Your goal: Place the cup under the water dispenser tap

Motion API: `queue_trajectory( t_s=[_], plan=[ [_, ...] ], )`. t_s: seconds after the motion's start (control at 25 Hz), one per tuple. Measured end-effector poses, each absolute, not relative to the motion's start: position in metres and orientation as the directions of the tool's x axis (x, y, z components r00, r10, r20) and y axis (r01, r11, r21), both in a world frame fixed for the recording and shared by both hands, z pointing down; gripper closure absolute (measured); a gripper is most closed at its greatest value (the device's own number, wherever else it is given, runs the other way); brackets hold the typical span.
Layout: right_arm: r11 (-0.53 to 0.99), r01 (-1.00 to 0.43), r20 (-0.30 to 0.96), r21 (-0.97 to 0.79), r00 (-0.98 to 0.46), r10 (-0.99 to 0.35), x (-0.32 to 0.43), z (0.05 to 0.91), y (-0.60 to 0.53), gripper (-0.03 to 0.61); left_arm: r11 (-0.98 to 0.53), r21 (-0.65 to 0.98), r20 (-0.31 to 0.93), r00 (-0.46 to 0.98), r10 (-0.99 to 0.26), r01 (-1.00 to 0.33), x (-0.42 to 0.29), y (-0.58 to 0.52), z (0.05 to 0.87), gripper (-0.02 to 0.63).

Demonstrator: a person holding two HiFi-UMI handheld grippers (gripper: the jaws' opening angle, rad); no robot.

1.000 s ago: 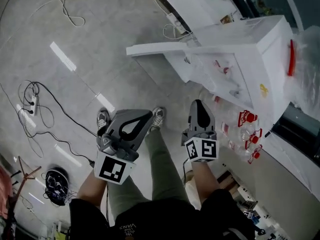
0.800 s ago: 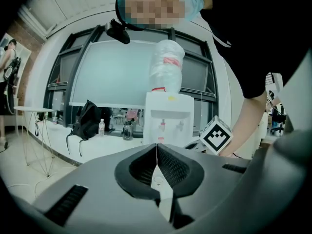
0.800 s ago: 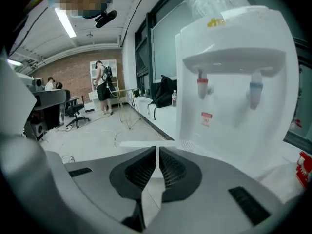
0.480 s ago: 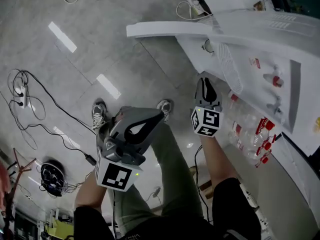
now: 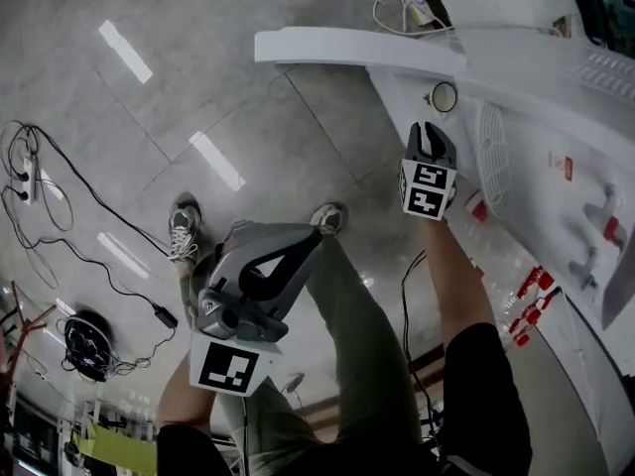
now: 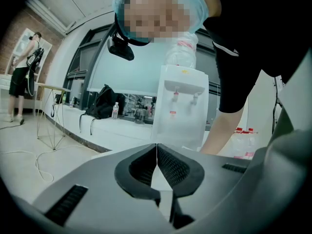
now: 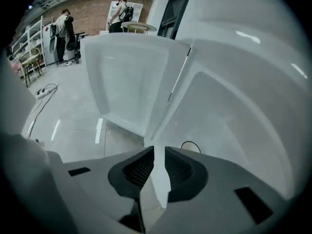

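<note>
White water dispenser [image 5: 536, 107] stands beside the right gripper [image 5: 429, 129], jaws closed, like the left gripper [image 5: 317, 233]

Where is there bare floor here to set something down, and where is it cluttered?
Bare tiles lie between the open cabinet door and the person's shoes. A corded power strip crowds the left; bottles crowd the right by the dispenser.

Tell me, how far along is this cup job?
Barely started. Done: the dispenser's lower door stands open. In hand: the right gripper, jaws together and empty, hangs by that opening, near a round dark-rimmed thing that may be the cup. Left: grasp a cup and set it under a tap.
</note>
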State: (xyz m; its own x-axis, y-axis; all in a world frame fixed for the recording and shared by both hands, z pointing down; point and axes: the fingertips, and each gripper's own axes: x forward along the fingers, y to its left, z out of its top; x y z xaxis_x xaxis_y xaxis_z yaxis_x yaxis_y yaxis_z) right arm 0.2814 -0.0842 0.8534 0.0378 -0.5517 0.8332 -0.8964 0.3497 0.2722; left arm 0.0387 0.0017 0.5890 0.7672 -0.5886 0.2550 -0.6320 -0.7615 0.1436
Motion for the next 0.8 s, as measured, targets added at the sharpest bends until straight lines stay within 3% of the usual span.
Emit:
queue_trajectory(
  t_s=[0.08, 0.16, 0.44, 0.8],
  plan=[
    [0.378, -0.877, 0.845, 0.296, 0.056, -0.531, 0.287, 0.874, -0.091, 0.517, -0.754, 0.144, 0.259, 0.760, -0.596, -0.641, 0.039, 0.000, 0.601, 0.594],
    [0.411, -0.851, 0.857, 0.328, 0.085, -0.509, 0.296, 0.894, -0.096, 0.430, -0.751, 0.150, 0.255, 0.759, -0.598, -0.643, 0.043, -0.002, 0.610, 0.594],
    [0.417, -0.798, 0.855, 0.435, 0.221, -0.468, 0.337, 0.928, -0.125, 0.426, -0.763, 0.173, 0.250, 0.778, -0.577, -0.622, 0.053, -0.002, 0.636, 0.594],
    [0.494, -0.772, 0.903, 0.400, 0.242, -0.354, 0.353, 0.964, -0.151, 0.426, -0.764, 0.177, 0.279, 0.776, -0.565, -0.620, 0.056, -0.004, 0.665, 0.594]
  ],
)
